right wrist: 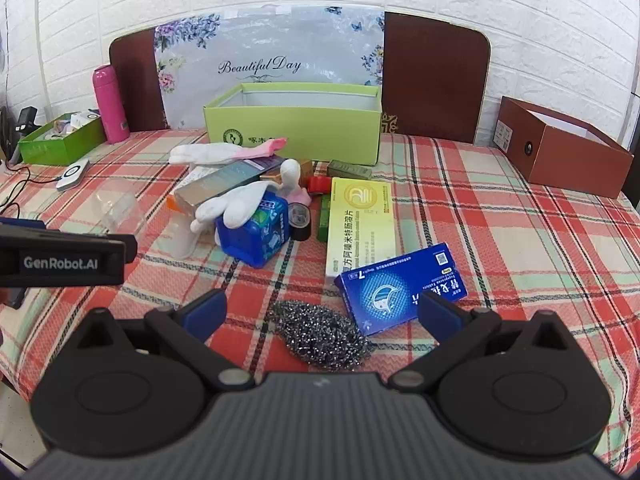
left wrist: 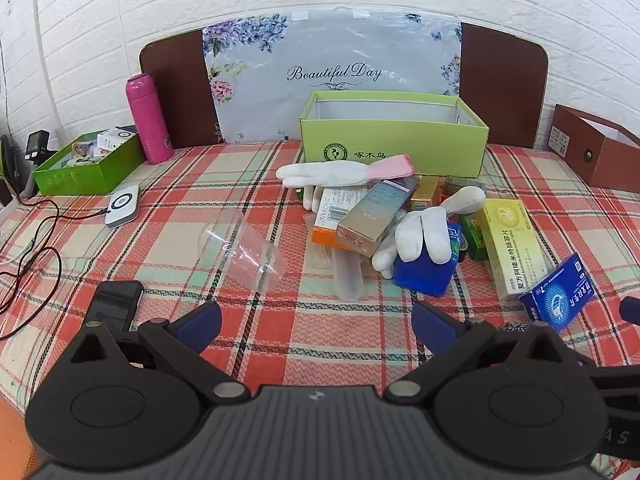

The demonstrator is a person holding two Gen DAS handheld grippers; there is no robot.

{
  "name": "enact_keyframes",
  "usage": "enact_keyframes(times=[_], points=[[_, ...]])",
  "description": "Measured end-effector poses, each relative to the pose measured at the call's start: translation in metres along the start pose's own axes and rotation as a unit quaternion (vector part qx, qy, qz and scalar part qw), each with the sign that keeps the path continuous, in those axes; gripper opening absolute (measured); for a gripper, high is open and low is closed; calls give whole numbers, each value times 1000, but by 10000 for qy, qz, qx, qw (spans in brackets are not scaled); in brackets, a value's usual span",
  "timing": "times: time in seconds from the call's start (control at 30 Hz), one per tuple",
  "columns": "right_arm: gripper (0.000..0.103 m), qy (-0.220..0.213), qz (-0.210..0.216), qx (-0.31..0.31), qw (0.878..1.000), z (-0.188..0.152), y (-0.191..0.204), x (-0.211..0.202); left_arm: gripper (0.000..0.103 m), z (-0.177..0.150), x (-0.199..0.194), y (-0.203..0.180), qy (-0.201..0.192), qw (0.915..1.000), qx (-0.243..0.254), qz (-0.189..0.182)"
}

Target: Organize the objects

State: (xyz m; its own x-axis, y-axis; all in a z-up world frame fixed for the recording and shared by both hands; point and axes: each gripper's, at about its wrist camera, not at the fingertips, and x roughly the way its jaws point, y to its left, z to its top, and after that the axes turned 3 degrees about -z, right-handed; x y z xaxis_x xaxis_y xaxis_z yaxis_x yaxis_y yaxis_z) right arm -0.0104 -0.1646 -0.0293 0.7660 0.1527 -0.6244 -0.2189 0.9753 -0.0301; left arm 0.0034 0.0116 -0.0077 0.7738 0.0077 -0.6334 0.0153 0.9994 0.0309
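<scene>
Two grippers hover over the plaid tablecloth [left wrist: 320,332], both spread wide with nothing between the pads. Left gripper [left wrist: 316,326]: bare cloth lies between its fingers. Right gripper [right wrist: 320,314]: a steel-wool scrubber [right wrist: 322,336] lies on the cloth between its fingers, untouched; the left view catches only a sliver of it. A blue medicine box [right wrist: 400,288] lies just beside the right finger.

Only the left view shows a dark phone [left wrist: 116,304] near the left finger. The right view shows the left gripper's side at its left edge.

Mid-table, both views show the clutter pile: a clear plastic cup [left wrist: 244,248] on its side, a blue tub [right wrist: 256,232] with a white glove [right wrist: 232,204] draped on it, and a long yellow box [right wrist: 360,220]. A roll of black tape [right wrist: 300,220] shows clearly only in the right view.

Farther back stand the open green box [left wrist: 394,142], a smaller green tray [left wrist: 88,162] holding small items, a pink bottle [left wrist: 148,118], and a brown box [right wrist: 560,148] at far right.
</scene>
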Motion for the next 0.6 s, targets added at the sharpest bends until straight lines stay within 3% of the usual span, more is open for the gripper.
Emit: enact_keyframes(times=[0.6], points=[[103, 120, -10, -3, 9999, 3, 1, 10, 103, 2, 7, 4, 78, 10000, -30, 24]])
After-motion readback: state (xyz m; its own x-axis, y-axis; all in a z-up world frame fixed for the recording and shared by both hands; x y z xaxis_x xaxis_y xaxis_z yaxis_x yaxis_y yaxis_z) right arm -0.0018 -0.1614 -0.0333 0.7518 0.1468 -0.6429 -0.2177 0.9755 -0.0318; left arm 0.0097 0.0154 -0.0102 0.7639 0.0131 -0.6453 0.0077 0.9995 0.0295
